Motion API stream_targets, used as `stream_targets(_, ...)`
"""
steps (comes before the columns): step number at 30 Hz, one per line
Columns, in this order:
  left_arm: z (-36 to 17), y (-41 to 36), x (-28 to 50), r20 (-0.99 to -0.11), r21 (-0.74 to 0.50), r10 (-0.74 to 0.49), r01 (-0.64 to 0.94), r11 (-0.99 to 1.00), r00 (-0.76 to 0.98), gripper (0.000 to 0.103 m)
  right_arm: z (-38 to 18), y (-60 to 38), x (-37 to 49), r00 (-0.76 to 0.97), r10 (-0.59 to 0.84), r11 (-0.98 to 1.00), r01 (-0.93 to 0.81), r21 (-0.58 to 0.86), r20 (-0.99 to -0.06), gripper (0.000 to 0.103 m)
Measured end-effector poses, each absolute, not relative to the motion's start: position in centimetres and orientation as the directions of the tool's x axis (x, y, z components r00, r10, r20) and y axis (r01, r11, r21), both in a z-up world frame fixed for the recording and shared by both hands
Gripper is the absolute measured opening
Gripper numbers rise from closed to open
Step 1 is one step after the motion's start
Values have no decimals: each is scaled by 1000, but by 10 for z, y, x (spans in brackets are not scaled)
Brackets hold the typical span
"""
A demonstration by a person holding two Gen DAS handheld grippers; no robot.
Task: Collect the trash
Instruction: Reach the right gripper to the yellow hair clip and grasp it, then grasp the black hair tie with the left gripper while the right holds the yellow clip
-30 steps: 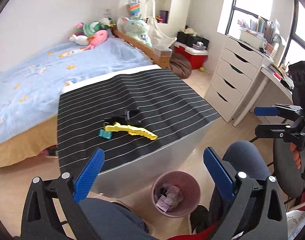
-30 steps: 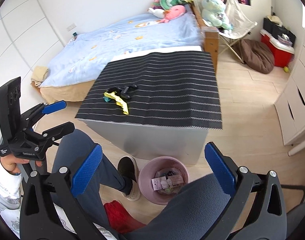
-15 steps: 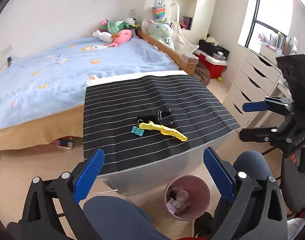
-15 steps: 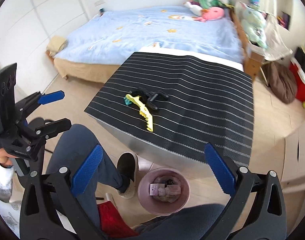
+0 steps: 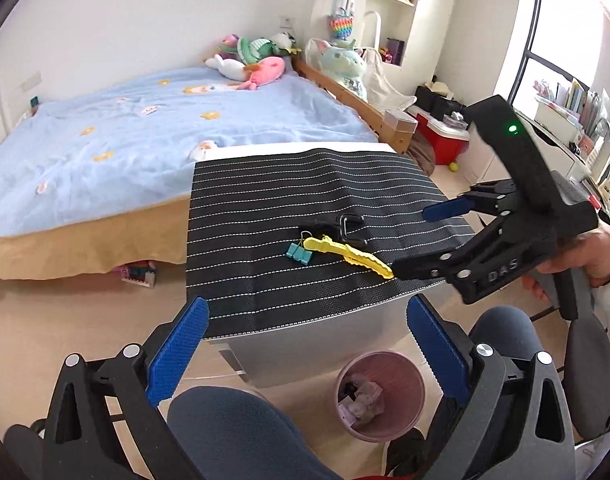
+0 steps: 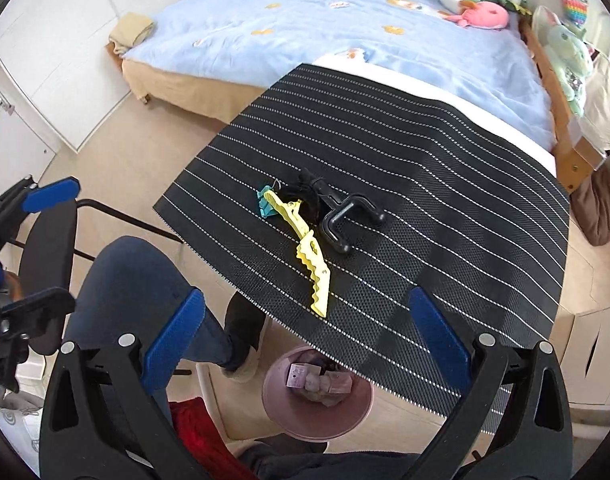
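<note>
Both your claws are spread wide with nothing in them: left claw [image 5: 305, 356] hangs back over your knee, right claw [image 6: 305, 336] sits above the near edge of the striped surface [image 6: 445, 184]. One pink bin [image 6: 281, 396] on the floor, partly tucked under that edge, scraps inside hard to make out. Three bits clustered on the mat: one yellow clip [image 6: 311, 256], one teal binder clip [image 6: 265, 206] half hidden behind it, one black hook [image 6: 341, 216]. Beyond, the bed [image 6: 305, 32]. Compared with a second ago, you've moved the right claw in much closer to the pile.
</note>
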State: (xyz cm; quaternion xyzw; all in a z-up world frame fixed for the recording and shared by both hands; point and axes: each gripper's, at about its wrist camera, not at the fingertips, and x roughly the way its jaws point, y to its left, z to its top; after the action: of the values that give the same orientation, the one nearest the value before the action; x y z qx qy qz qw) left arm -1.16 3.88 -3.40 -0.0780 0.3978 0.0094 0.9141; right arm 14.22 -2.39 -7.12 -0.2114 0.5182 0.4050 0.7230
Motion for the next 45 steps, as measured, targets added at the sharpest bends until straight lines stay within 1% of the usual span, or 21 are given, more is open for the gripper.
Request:
stream_targets(2, -34, 40, -13, -729, -138, -44, -84, 987, 683, 95, -80, -18, 145, 121, 348, 580, -807, 112, -930, 95)
stream_targets(4, -36, 42, -14, -731, -141, -43, -89, 986, 681, 95, -88, -14, 148, 109, 329, 583, -805, 112, -938, 84)
stream_targets(6, -37, 44, -14, -732, -144, -42, -93, 985, 680, 95, -96, -10, 151, 102, 316, 587, -802, 110, -943, 81)
stream_targets(8, -39, 47, -15, -733, -147, -41, -99, 984, 679, 95, -102, -8, 153, 100, 306, 593, -798, 108, -947, 74)
stream_targets(10, -40, 50, -15, -734, -153, -41, -107, 983, 678, 95, -106, -7, 154, 100, 297, 597, -796, 102, -950, 66)
stream_targets(14, -44, 54, -16, -737, -161, -42, -114, 980, 675, 95, -111, -3, 155, 97, 285, 597, -797, 97, -953, 56)
stream_targets(16, -45, 56, -16, -738, -165, -44, -117, 979, 673, 95, -113, 0, 155, 100, 275, 594, -800, 87, -956, 49)
stream_targets(19, -47, 58, -16, -739, -169, -46, -118, 978, 672, 95, -116, 3, 155, 103, 259, 590, -804, 73, -961, 43)
stream_targets(21, -47, 59, -16, -739, -173, -48, -120, 978, 672, 95, -117, 5, 154, 107, 249, 589, -806, 63, -962, 41)
stream_targets(26, -50, 60, -14, -741, -180, -56, -118, 977, 670, 95, -120, 5, 151, 114, 232, 587, -808, 45, -966, 31)
stream_targets(27, -50, 59, -15, -740, -181, -58, -115, 977, 670, 95, -120, 4, 151, 115, 232, 588, -807, 45, -966, 20)
stream_targets(28, -50, 59, -15, -739, -180, -59, -113, 977, 671, 95, -120, 3, 151, 113, 231, 589, -807, 46, -966, 11)
stream_targets(35, -50, 57, -14, -739, -179, -57, -114, 977, 671, 95, -114, -2, 150, 121, 255, 600, -798, 59, -959, 11)
stream_targets(45, -50, 55, -11, -741, -174, -65, -98, 980, 669, 95, -89, -14, 152, 138, 318, 620, -779, 96, -938, 11)
